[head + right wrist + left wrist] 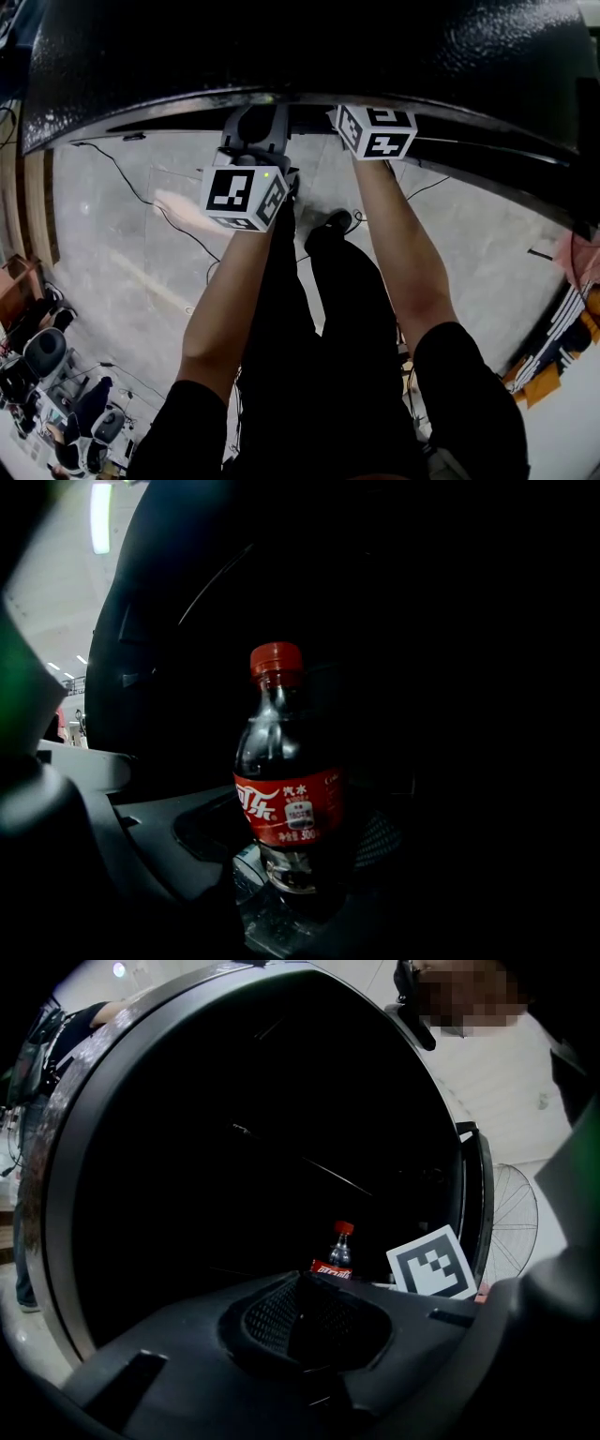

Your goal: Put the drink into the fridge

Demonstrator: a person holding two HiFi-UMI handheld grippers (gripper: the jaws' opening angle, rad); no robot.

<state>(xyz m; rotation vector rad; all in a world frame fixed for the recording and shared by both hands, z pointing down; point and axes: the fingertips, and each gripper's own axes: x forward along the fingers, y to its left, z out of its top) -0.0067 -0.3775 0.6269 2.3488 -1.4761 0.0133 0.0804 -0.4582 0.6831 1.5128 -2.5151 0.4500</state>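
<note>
cola bottle (286, 780) sits clamped upright in the right claw (292, 878). head view hides it; the left claw (307, 1324), jaws together, sees the fridge (58, 1180) rim.

It looks like a lab or workshop hall: bare concrete floor (112, 244), loose cables (131, 183) across it, office chairs (42, 352), long ceiling lamps (100, 517).

floor (103, 272): grey concrete | black cable (141, 199) trails across | person's shoe (335, 222) stands on it

Bottle (286, 789) in front of fridge (309, 47)
</note>
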